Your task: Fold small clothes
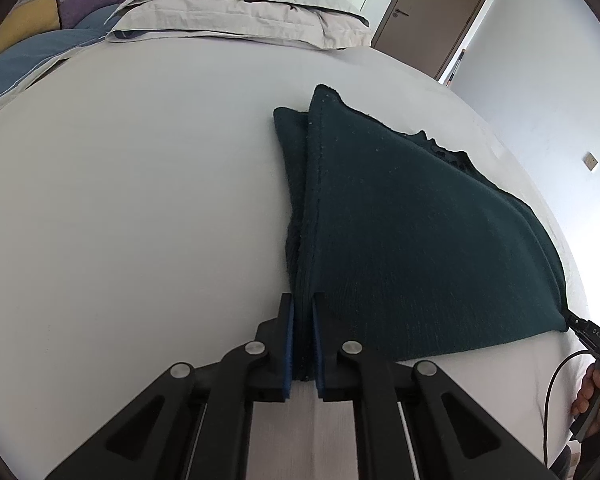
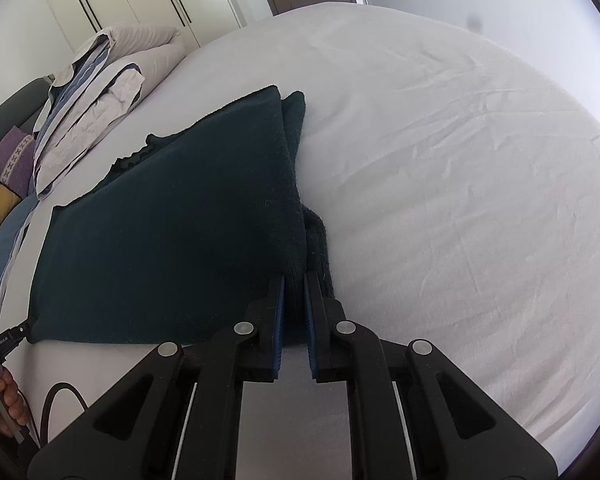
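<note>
I hold dark teal terry cloth (image 1: 420, 240) on white bed sheet (image 1: 140, 200). Left gripper (image 1: 302, 312) fingers pinch one near corner, right gripper (image 2: 294, 292) other: keeps folded edges aligned, top layer taut.

Garment (image 1: 420, 240) — matt, fuzzy dark-teal knit; bed sheet (image 2: 460, 160) — smooth, faintly creased white cloth.

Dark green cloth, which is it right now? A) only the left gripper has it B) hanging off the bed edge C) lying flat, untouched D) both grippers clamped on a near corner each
D: the left gripper pinches one near corner of the dark green cloth and the right gripper pinches the other, with the cloth's far part resting on the white bed.
</note>
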`<action>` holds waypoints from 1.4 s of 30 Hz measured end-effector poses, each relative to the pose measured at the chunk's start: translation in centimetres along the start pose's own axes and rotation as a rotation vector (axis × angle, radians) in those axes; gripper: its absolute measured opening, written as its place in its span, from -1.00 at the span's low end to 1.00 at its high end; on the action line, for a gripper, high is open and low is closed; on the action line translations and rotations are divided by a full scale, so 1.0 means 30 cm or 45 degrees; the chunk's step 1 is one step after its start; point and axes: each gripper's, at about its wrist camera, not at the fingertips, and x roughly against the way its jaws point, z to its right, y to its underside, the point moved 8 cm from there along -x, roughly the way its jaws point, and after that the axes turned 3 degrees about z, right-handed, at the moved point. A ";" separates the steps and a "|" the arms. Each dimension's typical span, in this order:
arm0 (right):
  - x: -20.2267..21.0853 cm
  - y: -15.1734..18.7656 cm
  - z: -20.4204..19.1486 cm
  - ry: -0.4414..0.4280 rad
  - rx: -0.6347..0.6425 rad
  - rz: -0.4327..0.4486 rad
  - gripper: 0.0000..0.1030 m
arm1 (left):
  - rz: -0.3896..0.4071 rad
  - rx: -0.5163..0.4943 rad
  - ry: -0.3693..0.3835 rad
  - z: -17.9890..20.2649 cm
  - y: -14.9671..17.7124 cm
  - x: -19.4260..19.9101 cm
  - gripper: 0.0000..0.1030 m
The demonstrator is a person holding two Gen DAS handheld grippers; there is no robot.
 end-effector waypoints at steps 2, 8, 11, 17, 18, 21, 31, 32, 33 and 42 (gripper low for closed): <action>0.006 -0.012 -0.006 0.007 0.005 0.016 -0.83 | 0.004 0.002 -0.001 0.002 -0.003 -0.005 -0.82; 0.004 -0.023 -0.008 0.013 -0.007 0.018 -0.83 | 0.016 0.008 0.011 0.005 0.002 -0.001 -0.83; -0.016 -0.014 -0.003 0.016 -0.001 0.001 -0.82 | 0.024 0.008 0.012 0.003 0.011 0.008 -0.84; -0.018 -0.015 -0.004 0.019 -0.006 0.004 -0.81 | 0.043 -0.012 -0.003 0.008 0.019 0.016 -0.85; -0.015 -0.016 -0.005 0.014 -0.010 0.007 -0.80 | 0.043 -0.013 -0.004 0.007 0.021 0.015 -0.85; -0.015 -0.015 -0.001 0.002 -0.020 0.000 -0.79 | 0.046 -0.011 -0.001 0.006 0.019 0.012 -0.85; 0.151 -0.131 -0.059 -0.060 -0.137 0.153 -0.24 | 0.131 -0.071 -0.058 0.054 -0.082 0.109 -0.67; 0.148 -0.141 -0.110 -0.134 -0.136 0.140 -0.24 | 0.138 -0.090 -0.055 0.077 -0.102 0.104 -0.67; 0.135 -0.142 -0.169 -0.210 -0.130 0.113 -0.23 | 0.144 -0.111 -0.050 0.112 -0.125 0.090 -0.67; -0.172 0.046 -0.500 -0.627 -0.194 -0.258 -0.29 | 0.008 -0.322 -0.147 0.287 -0.094 -0.153 -0.44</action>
